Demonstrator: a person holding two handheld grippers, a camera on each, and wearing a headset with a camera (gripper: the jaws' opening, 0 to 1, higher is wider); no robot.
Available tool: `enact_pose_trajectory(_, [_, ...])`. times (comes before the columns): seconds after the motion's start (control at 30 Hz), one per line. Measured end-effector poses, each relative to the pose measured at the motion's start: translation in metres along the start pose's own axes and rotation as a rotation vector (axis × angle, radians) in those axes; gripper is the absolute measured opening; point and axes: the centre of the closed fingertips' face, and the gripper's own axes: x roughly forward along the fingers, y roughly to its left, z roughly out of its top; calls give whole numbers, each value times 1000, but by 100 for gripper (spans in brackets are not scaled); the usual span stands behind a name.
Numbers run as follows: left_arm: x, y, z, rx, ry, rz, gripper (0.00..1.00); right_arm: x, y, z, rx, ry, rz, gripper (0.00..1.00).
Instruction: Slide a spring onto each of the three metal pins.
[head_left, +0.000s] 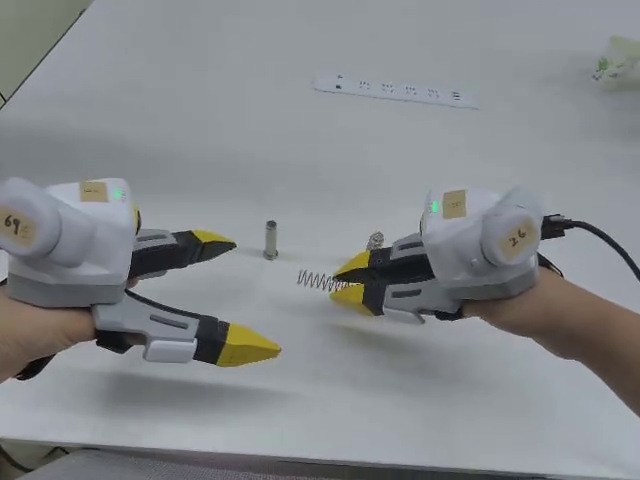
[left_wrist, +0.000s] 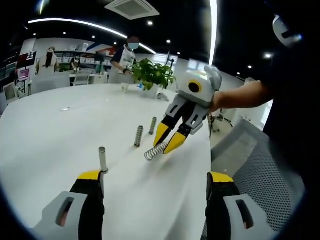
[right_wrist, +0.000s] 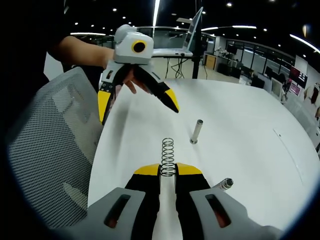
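A bare metal pin (head_left: 271, 240) stands upright on the white table (head_left: 200, 120). My right gripper (head_left: 347, 282) is shut on one end of a loose spring (head_left: 318, 281), which sticks out level toward the left, just right of that pin. In the right gripper view the spring (right_wrist: 168, 150) juts from my right gripper (right_wrist: 168, 171), with the bare pin (right_wrist: 196, 131) ahead and to the right. A pin with a spring on it (head_left: 375, 240) stands just behind the right gripper. The left gripper view shows two spring-covered pins (left_wrist: 138, 136) (left_wrist: 153, 125). My left gripper (head_left: 232, 293) stands open and empty, left of the bare pin.
A white power strip (head_left: 395, 90) lies far back on the table. A green and white object (head_left: 620, 60) sits at the far right corner. A mesh chair (left_wrist: 250, 165) stands beside the table edge. People stand in the room behind.
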Motion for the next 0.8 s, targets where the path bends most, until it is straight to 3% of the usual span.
enact_pose_trajectory(0.33, [20, -13, 9, 32, 10, -80, 65, -16, 10, -6, -41, 5, 51, 8])
enact_pose_trajectory(0.8, [48, -25, 20, 92, 9, -152, 45, -23, 15, -3, -71, 4, 62, 8])
